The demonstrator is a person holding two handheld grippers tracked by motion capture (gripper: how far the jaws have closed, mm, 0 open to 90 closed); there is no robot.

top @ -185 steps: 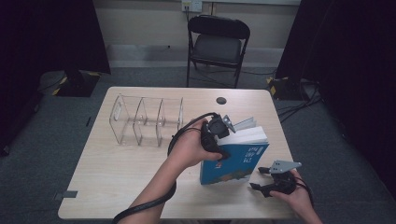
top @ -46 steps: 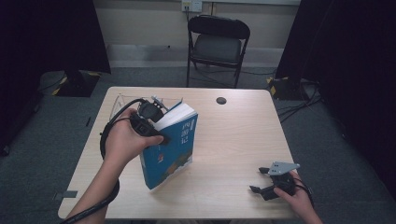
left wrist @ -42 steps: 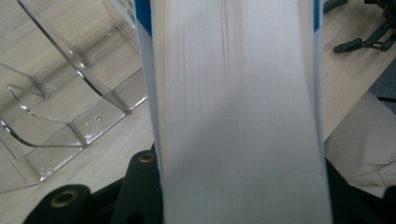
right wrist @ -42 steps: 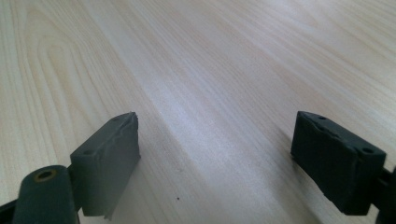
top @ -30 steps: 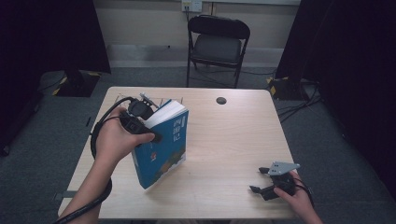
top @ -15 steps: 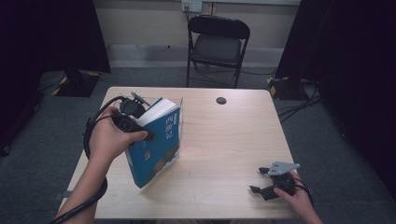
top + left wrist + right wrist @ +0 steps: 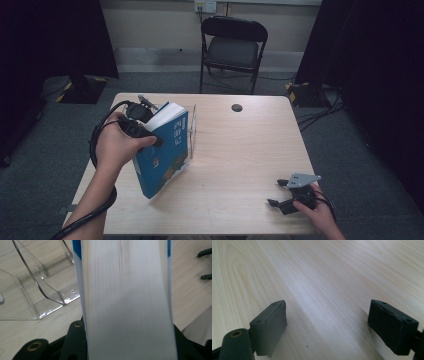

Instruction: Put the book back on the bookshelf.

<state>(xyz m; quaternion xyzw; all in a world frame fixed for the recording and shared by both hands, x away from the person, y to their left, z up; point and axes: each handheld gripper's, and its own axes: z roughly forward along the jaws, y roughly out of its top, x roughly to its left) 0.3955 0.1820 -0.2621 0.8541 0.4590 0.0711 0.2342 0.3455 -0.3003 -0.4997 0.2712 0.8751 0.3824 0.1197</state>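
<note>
One pale wooden counter [image 7: 235, 150] carried everything, with a black folding chair [image 7: 233, 50] standing behind its far edge. A thick blue-covered book [image 7: 167, 150] stood tilted on the counter's left half, its lower corner resting on the wood and its top leaning toward the far left. Just behind it sat a clear plastic divider rack [image 7: 47, 287], whose curved partitions showed beside the page block in the left gripper view; whether the book touched the rack was hard to judge from above. The left gripper [image 7: 142, 125], held in the person's left hand [image 7: 116, 147], was clamped across the book's thickness near its upper edge, its black jaws pressed against both covers with the white page edges between them. The right gripper [image 7: 281, 192] rested low near the counter's near right corner, well apart from the book, its jaws spread wide over bare wood with nothing between them. A small dark round disc [image 7: 237, 107] lay near the far edge.
</note>
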